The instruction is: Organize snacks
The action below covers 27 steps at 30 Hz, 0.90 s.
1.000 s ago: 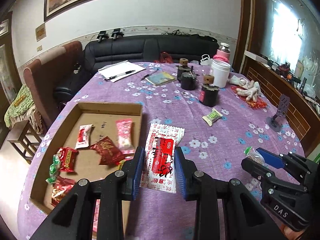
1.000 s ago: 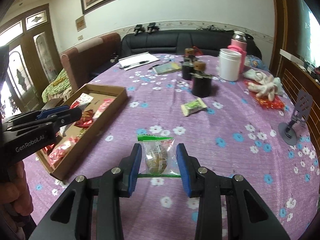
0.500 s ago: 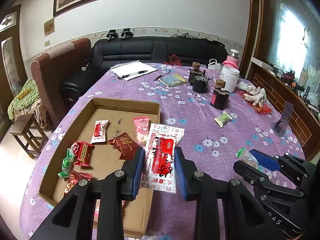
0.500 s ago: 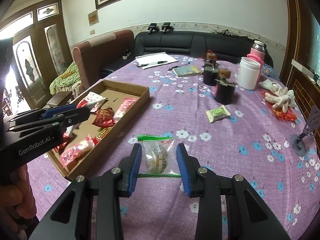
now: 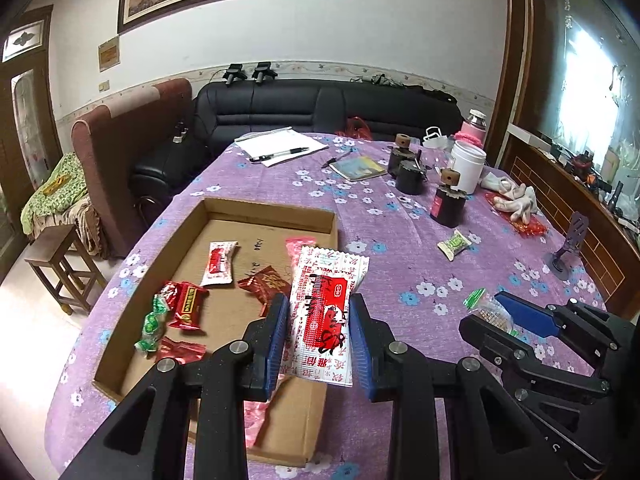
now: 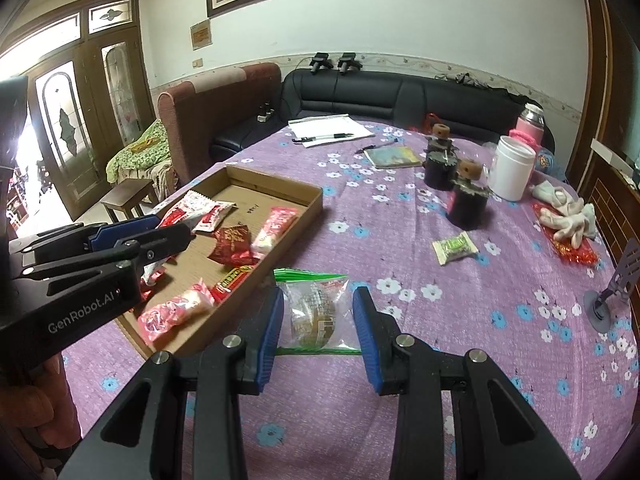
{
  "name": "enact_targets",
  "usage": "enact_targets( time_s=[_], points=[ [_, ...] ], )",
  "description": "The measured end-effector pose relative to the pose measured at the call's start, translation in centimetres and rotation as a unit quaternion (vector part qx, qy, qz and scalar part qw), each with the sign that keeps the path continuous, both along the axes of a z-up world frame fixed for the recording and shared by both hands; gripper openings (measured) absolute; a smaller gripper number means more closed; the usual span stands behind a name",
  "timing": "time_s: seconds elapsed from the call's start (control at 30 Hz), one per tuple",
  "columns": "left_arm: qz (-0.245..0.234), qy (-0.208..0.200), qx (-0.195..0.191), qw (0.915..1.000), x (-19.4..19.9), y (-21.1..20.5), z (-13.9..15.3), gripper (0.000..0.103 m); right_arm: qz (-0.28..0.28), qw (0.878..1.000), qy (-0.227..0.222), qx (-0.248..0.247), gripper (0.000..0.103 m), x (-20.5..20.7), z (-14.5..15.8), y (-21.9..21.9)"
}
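Presently: table (image 5: 400, 240) with cardboard tray (image 5: 224, 210), several wrapped snacks already inside | left outside: green-wrapped snack (image 5: 453, 243) on the cloth | left tool (image 5: 319, 330) pinches red-and-white packet (image 5: 324, 312) above tray's near corner | right tool (image 6: 319, 322) pinches clear bagged snack (image 6: 314, 312) beside tray.

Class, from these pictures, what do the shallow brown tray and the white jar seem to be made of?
Shallow brown tray: apparently corrugated cardboard, matte; raw cut edges and folded corners show. White jar: probably plastic, smooth, slightly glossy; opaque even white wall, though the look leaves ceramic possible.
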<state>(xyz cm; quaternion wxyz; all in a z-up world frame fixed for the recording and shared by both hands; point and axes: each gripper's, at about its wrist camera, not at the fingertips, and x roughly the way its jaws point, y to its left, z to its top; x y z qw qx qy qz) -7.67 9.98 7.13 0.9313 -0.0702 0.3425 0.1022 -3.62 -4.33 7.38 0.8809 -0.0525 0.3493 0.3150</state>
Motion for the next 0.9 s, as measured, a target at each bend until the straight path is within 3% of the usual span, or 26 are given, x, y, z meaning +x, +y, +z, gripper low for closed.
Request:
enact_targets(
  time_s=[0.5,0.9],
  points=[
    [0.037,-0.004,-0.006,0.9993,-1.8,3.9,0.0,0.032,0.023,0.999,-0.024,-0.019,0.035,-0.5,1.4,3.7],
    [0.078,0.011,-0.013,0.9968,-1.9,8.0,-1.4,0.032,0.049,0.999,-0.004,-0.013,0.035,0.9,0.4,7.8]
  ],
)
